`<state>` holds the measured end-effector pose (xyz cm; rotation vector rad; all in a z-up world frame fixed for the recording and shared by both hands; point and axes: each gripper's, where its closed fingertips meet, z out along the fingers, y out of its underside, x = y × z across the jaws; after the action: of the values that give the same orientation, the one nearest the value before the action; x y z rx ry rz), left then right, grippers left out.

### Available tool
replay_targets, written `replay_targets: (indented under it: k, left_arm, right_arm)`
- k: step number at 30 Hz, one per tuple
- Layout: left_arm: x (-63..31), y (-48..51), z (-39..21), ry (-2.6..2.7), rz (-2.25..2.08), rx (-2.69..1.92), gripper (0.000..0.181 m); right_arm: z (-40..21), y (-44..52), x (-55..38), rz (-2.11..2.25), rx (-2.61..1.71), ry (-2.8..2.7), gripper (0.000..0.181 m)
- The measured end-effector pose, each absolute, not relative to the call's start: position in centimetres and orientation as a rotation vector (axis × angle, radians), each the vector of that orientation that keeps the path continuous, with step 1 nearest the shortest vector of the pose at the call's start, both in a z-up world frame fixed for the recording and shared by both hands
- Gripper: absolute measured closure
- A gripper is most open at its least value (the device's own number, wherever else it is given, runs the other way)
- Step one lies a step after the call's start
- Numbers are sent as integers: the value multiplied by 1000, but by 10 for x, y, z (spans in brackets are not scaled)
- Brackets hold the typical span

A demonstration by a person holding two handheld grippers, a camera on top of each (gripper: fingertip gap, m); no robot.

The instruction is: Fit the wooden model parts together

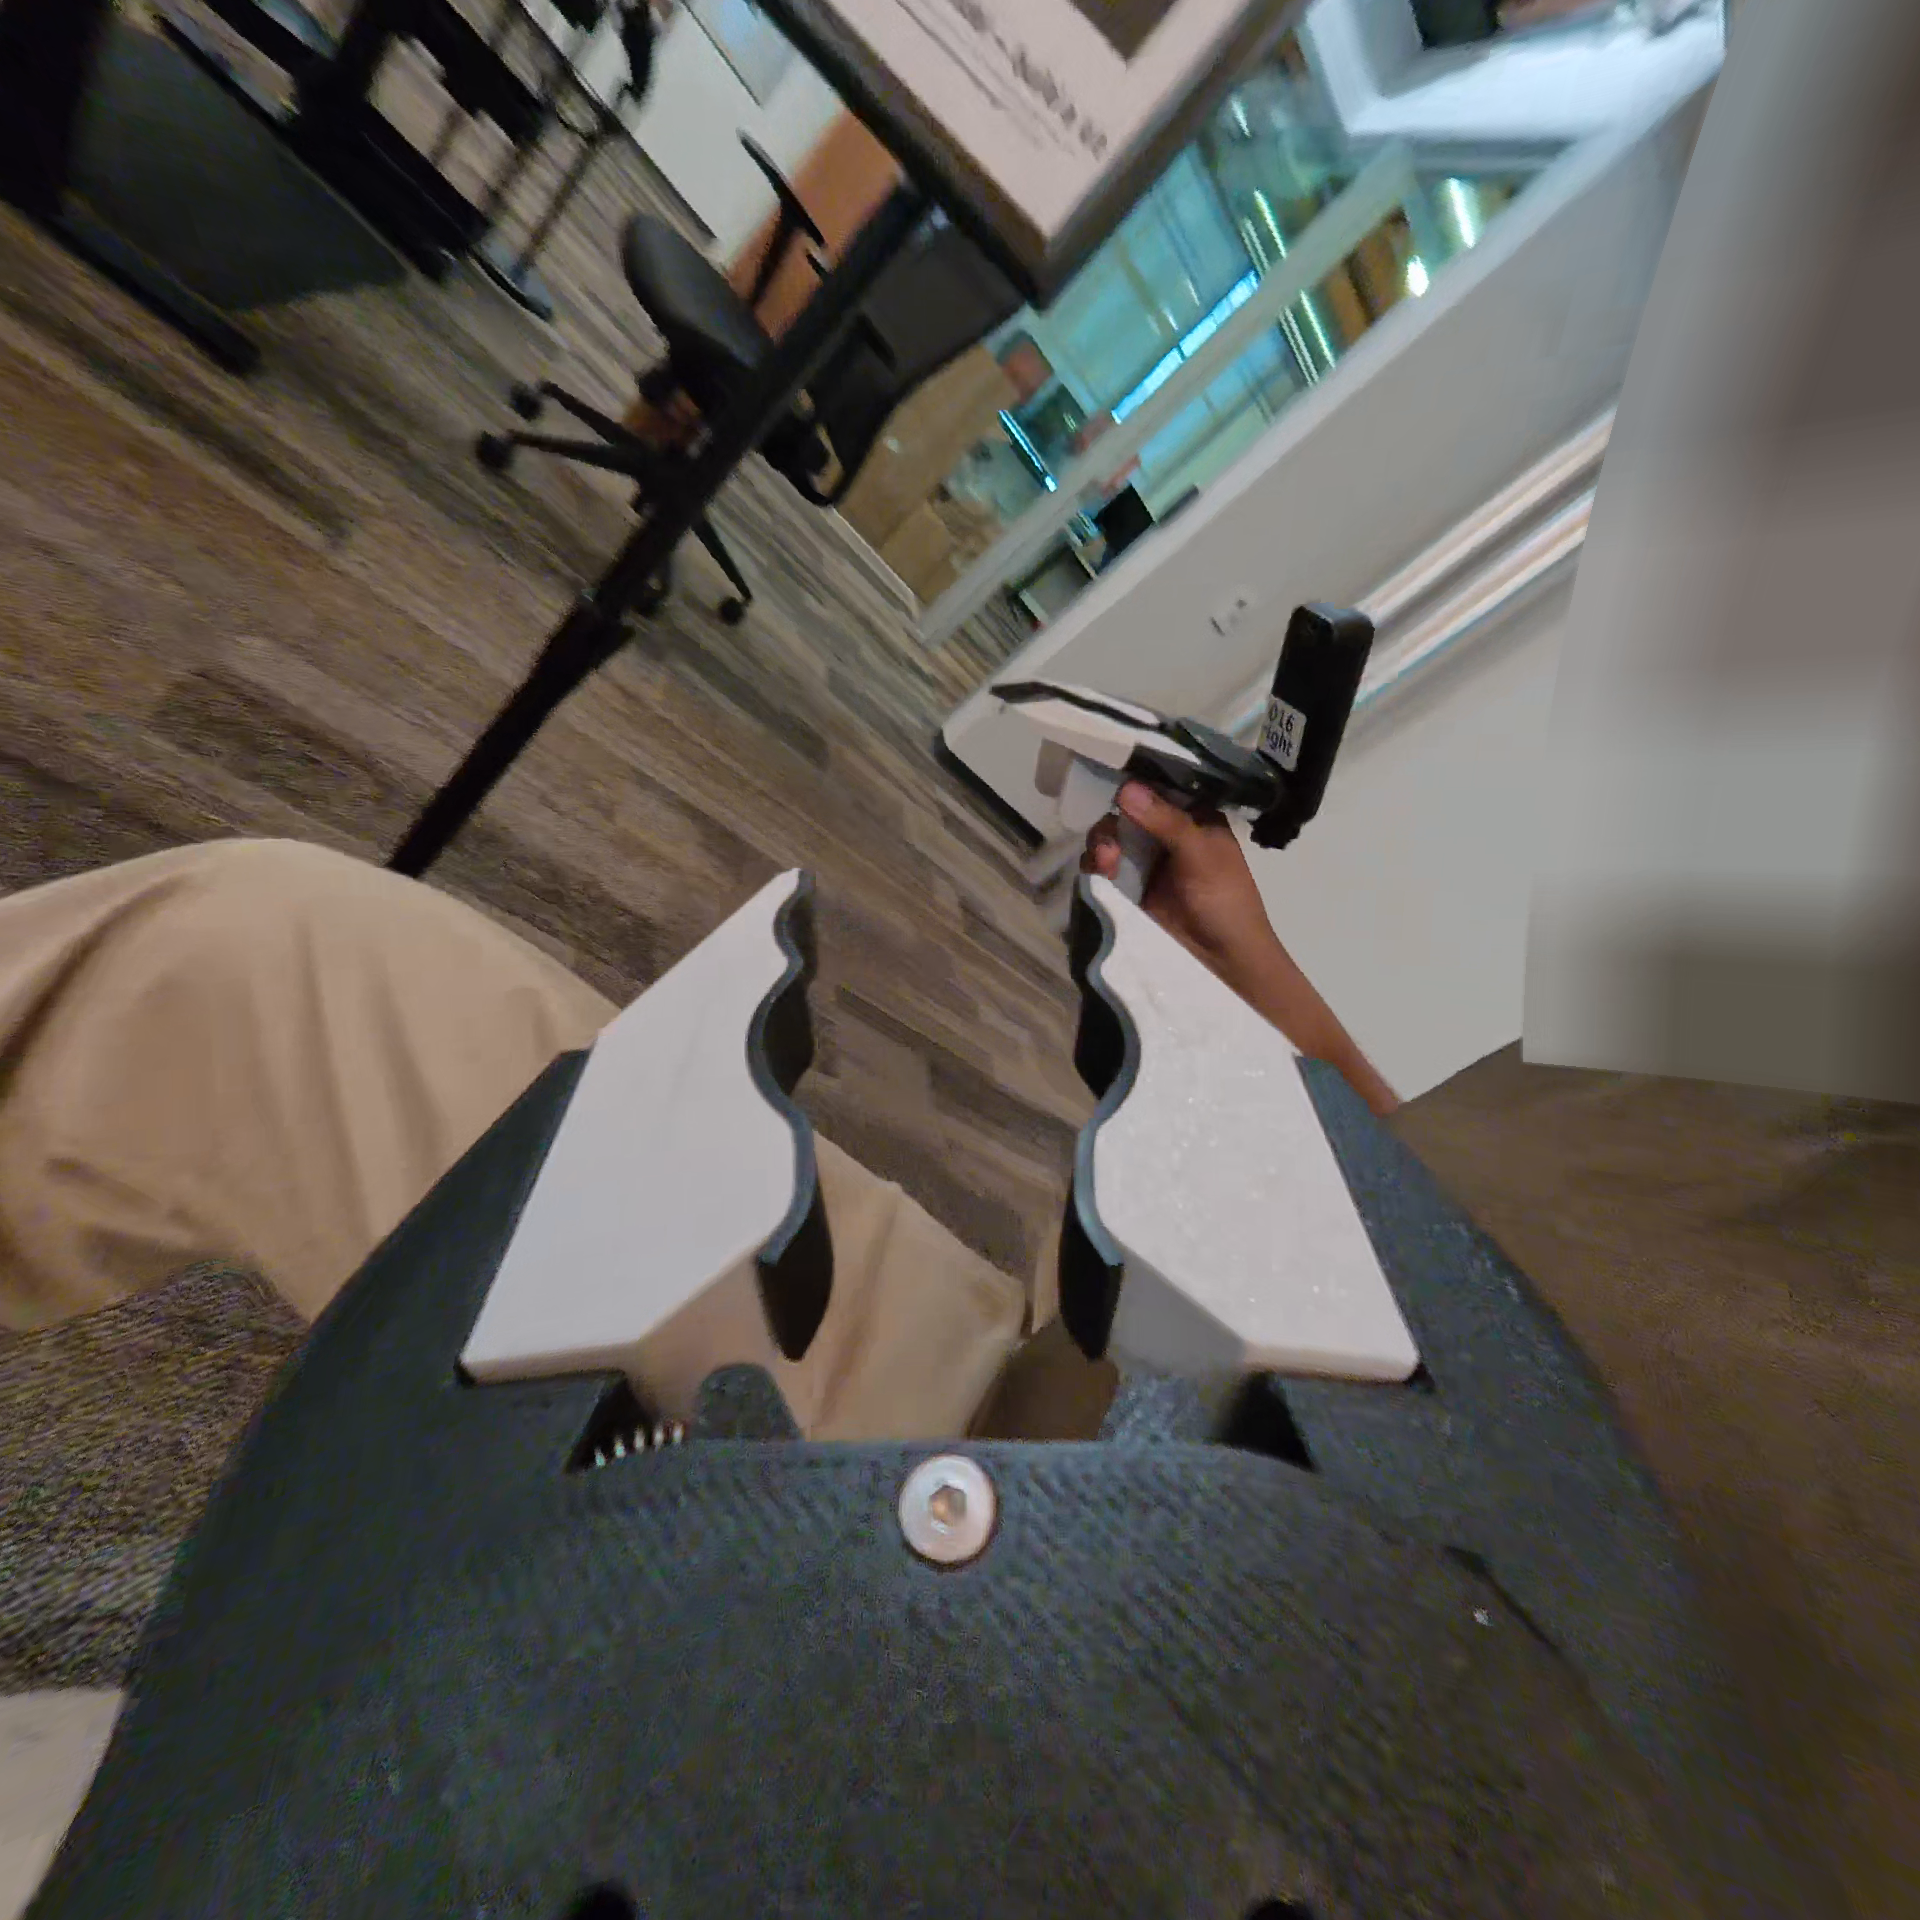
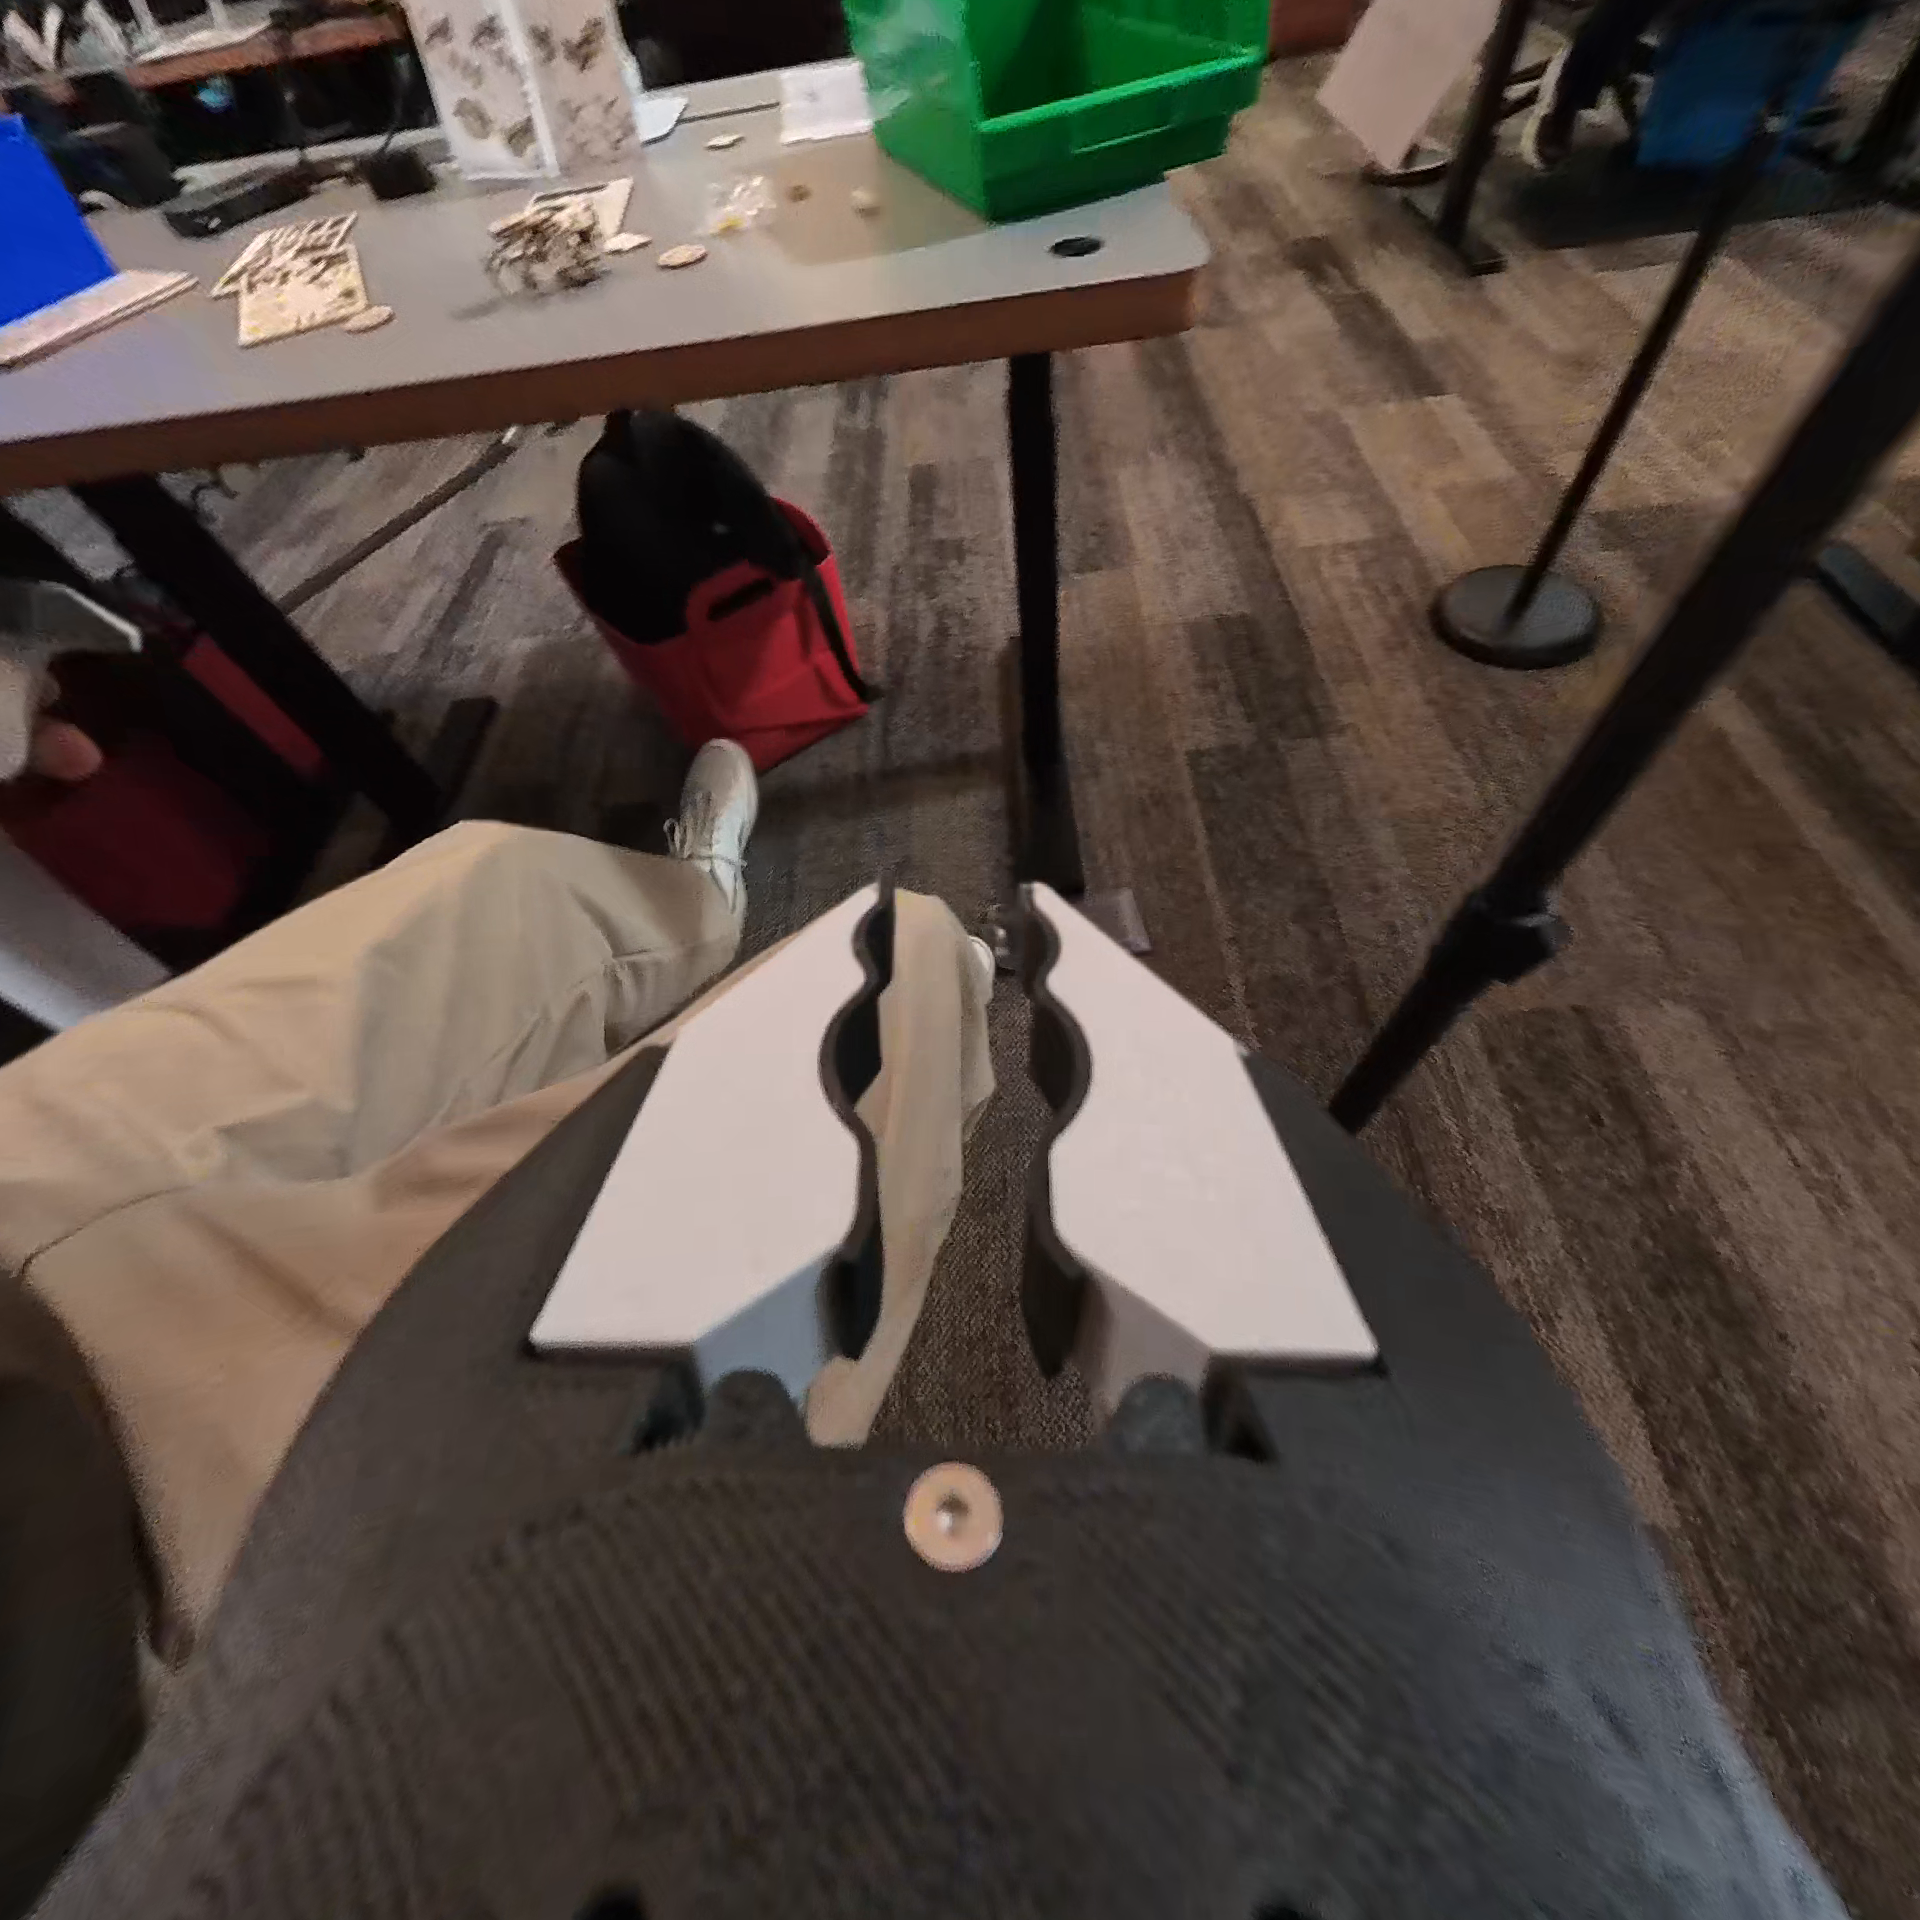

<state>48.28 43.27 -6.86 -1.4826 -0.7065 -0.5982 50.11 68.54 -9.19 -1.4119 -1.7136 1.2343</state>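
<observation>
The wooden model parts lie far off on the grey table (image 2: 935, 281) in the right wrist view: a part-built wooden model (image 2: 545, 244), flat punched sheets (image 2: 296, 272) and small loose round pieces (image 2: 681, 252). My right gripper (image 2: 956, 909) is open and empty, held low over the person's beige trouser leg (image 2: 416, 1018), well short of the table. My left gripper (image 1: 940, 894) is open and empty, tilted and pointing across the carpet. The right gripper also shows in the left wrist view (image 1: 1023, 694), held in a hand.
A green bin (image 2: 1060, 94) stands at the table's far right corner and a blue box (image 2: 36, 223) at its left. A red and black bag (image 2: 727, 613) sits under the table. A black stand pole (image 2: 1621, 769) crosses on the right. An office chair (image 1: 686, 343) stands on the carpet. The tips of one gripper are about 25 cm away from the tips of the other.
</observation>
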Motion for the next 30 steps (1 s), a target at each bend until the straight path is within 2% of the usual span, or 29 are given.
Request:
replay_targets:
  k: [10, 14, 18, 26, 30]
  left_arm:
    - [485, 311, -52, -870, -320, -1267, 111]
    - [488, 279, -58, -930, -190, -1230, 111]
    - [493, 263, -52, -942, -146, -1199, 108]
    - [502, 262, -62, -954, -118, -1244, 110]
    - [497, 258, -81, -996, -54, -1306, 112]
  right_arm:
    - [-80, 589, 458, 1404, -1212, -1903, 159]
    - [-81, 568, 451, 1360, -1113, -1959, 157]
    - [-78, 568, 438, 1243, -1028, -1914, 132]
    - [-92, 545, 424, 1281, -1011, -1973, 130]
    - [-118, 536, 406, 1217, -1034, -2051, 131]
